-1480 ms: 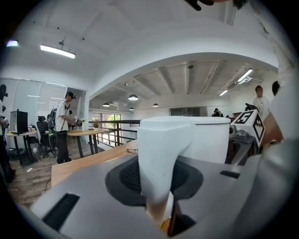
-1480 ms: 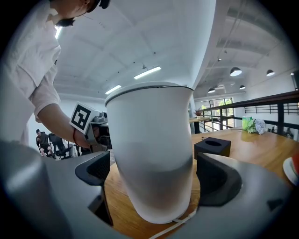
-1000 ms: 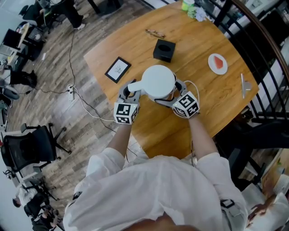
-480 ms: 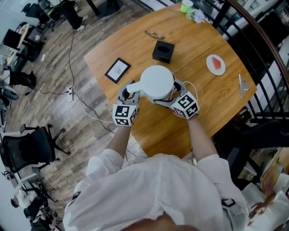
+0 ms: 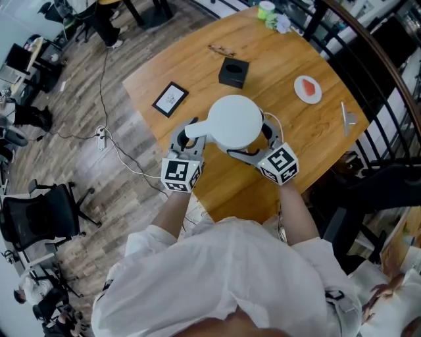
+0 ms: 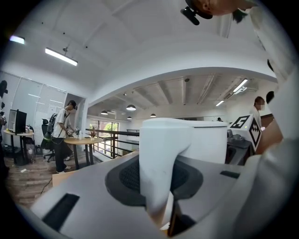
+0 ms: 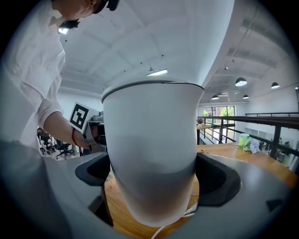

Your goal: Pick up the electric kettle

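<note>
- Sleeves of a white shirt sit nearest the head camera, and the person's (image 5: 223,276) two forearms reach forward from them over the near edge of the wooden table (image 5: 197,72).
- Left gripper (image 5: 189,135) has its jaws pinched on the handle (image 6: 161,154) of the electric kettle (image 5: 233,120); the handle fills the gap between the pads in the left gripper view.
- Right gripper (image 5: 258,139) has its jaws spread wide and pressed against either side of the white kettle body.
- Between the two grippers the kettle hangs over the near half of the table. In the right gripper view its rounded underside shows clear of the wood, with a white cord (image 7: 159,231) trailing beneath.
- Farther back on the table lie a framed picture (image 5: 170,100) to the left, a black box (image 5: 233,71) in the middle and a small plate (image 5: 307,89) to the right.
- Toward the far edge lie glasses (image 5: 220,48), and a green cup (image 5: 266,8) stands at the far corner.
</note>
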Demonstrator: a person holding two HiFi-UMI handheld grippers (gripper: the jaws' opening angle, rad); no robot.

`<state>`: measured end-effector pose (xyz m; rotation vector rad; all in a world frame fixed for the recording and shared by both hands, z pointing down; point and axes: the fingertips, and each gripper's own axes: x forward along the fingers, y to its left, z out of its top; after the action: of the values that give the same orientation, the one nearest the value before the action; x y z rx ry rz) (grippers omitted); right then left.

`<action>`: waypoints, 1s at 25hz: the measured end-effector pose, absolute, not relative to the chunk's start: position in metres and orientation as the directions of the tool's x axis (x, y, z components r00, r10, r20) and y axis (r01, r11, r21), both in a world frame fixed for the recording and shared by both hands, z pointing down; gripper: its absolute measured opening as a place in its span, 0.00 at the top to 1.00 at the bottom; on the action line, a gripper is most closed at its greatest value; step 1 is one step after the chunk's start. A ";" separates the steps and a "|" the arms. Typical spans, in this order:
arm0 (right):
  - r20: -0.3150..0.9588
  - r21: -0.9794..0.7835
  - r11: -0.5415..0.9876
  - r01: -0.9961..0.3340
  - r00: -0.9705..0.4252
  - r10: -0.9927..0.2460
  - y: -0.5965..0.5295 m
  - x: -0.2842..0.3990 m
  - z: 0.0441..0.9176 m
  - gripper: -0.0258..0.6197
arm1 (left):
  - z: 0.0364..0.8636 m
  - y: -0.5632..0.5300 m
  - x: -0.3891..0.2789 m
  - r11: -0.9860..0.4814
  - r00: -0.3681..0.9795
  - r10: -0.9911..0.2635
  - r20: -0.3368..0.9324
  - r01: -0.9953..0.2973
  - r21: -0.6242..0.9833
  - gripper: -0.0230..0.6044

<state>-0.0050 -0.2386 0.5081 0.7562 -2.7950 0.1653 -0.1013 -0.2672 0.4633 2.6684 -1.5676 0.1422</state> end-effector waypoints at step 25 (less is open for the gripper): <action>0.114 -0.079 0.771 -0.632 -0.774 -0.622 -0.081 0.070 0.425 0.10 | 0.387 -0.123 -0.020 -0.618 0.615 -0.780 0.117 -0.786 0.018 0.82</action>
<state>0.0697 -0.0811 0.4255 1.0213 -2.8793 0.1725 -0.0197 -0.1228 0.3866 2.7626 -1.3412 0.1497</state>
